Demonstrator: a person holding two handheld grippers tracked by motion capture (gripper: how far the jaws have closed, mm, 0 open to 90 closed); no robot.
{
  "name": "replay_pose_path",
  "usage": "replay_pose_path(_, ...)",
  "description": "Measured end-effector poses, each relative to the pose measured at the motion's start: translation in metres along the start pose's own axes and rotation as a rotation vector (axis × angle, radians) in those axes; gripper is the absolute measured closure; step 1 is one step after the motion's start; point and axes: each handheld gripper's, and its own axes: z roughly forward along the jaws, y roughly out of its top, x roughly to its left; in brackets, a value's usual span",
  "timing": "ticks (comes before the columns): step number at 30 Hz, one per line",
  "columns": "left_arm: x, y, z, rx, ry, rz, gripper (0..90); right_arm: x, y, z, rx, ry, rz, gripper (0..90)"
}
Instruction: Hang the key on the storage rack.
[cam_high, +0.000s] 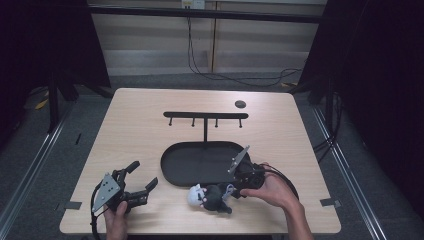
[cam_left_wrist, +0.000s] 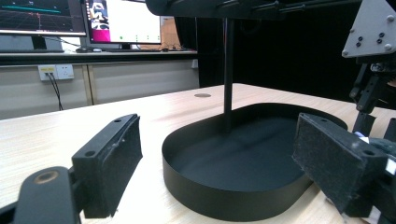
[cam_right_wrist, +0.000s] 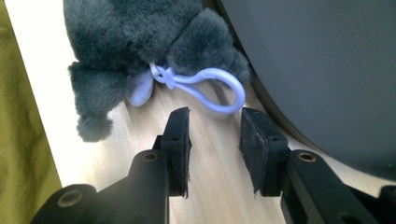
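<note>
Grey plush was what lay in front of my right claw (cam_right_wrist: 212, 126): a small soft toy (cam_right_wrist: 140, 42) on the pale wooden desk (cam_high: 135, 130), close against the near wall of the black oval tray (cam_high: 175, 172). A pale lilac plastic loop (cam_right_wrist: 210, 88) trailed from the toy toward me, flat on the wood. My right claw sat low over the desk with its jaws partly apart, the pads just short of the loop and holding nothing; the loop's far end lay roughly in line with the gap between them. From above, the toy (cam_high: 210, 197) lay near the front edge of the desk, its white end to the left, with my right hand (cam_high: 272, 187) just to its right.

My left claw (cam_high: 140, 180) rested at the front left of the desk, well apart from the toy, jaws spread wide and empty, facing the tray (cam_left_wrist: 233, 196). A black stand (cam_high: 206, 117) with a crossbar of small pegs rose from the tray's far side.
</note>
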Motion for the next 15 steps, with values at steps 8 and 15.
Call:
replay_pose_path(8,0.000,0.000,0.000,0.002,-0.011,0.005,15.2,0.005,0.000,-0.007,-0.036,0.014,-0.031,69.1)
replay_pose_path(15,0.000,0.000,0.000,0.004,-0.007,0.007,15.2,0.012,-0.006,-0.011,-0.033,0.002,-0.039,84.1)
